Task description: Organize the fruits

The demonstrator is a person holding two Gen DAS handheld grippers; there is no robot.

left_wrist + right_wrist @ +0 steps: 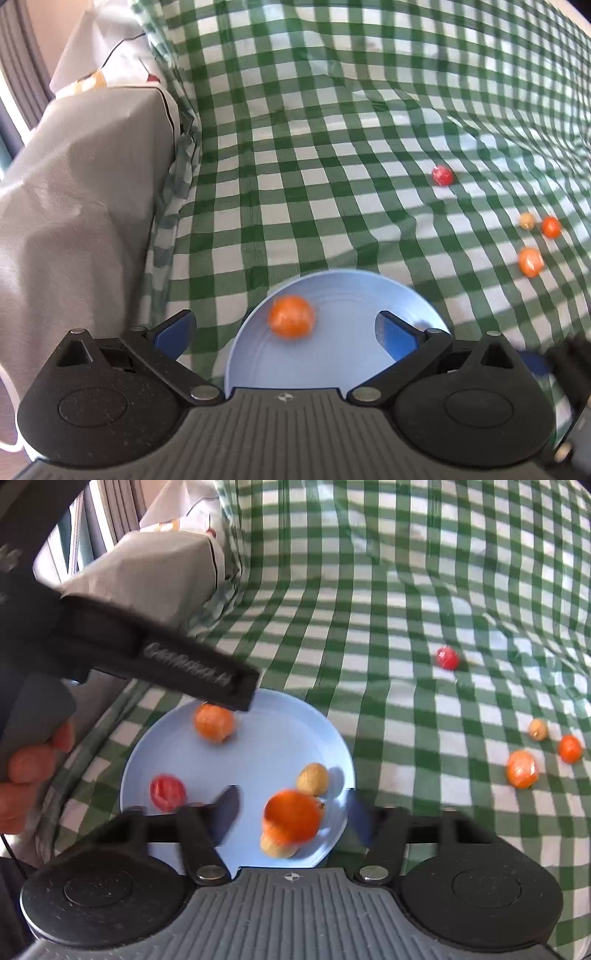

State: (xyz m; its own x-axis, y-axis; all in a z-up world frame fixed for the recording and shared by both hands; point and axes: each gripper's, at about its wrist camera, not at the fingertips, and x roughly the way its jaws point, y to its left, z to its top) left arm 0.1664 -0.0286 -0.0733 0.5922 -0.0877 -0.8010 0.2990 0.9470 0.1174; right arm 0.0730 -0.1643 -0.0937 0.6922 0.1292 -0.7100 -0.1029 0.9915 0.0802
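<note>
A light blue plate [343, 291] lies on the checked cloth. My left gripper [284, 325] stands wide open above it, and a blurred orange fruit [291, 321] sits between the fingers, touching neither. In the right wrist view the plate [258, 746] holds an orange fruit [214, 723], a red fruit [168, 792] and a tan fruit [313, 779]. My right gripper [293, 808] is open, with gaps either side of a blurred orange fruit [291, 819] that half hides another tan fruit [277, 847]. The left gripper's black housing [166, 657] reaches over the plate's far rim.
Loose on the green-and-white checked cloth [369, 609] to the right lie a red fruit [447, 658], a small tan fruit [537, 729] and two orange fruits [521, 769]. A grey covered bulk [85, 184] rises at the left. A hand [33, 768] grips the left tool.
</note>
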